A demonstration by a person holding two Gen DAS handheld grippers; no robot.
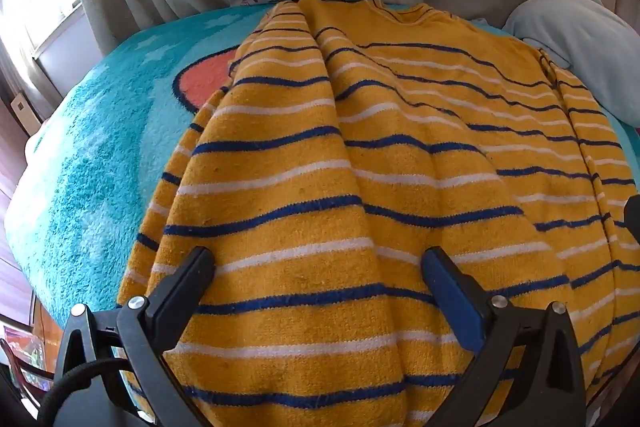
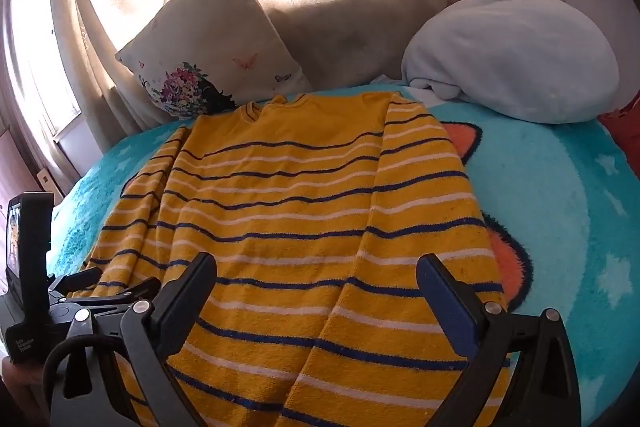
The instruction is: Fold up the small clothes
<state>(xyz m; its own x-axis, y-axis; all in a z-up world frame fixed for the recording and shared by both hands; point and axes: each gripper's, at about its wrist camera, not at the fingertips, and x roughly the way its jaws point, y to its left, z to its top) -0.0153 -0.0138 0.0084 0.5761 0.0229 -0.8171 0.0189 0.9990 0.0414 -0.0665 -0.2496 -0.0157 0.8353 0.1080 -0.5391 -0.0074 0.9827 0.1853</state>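
With the left gripper (image 1: 318,267) and right gripper (image 2: 316,273) both spread wide, grasping nothing, over the near hem of the striped sweater (image 2: 304,211) lying mid-blanket (image 2: 560,207), collar toward the far edge, a shallow pinch risks catching one layer and skewing the fold.

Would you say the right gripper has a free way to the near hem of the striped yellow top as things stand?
Probably yes. The right gripper is open, with the striped yellow top lying flat on the turquoise blanket right under it, and nothing lies on the cloth there.
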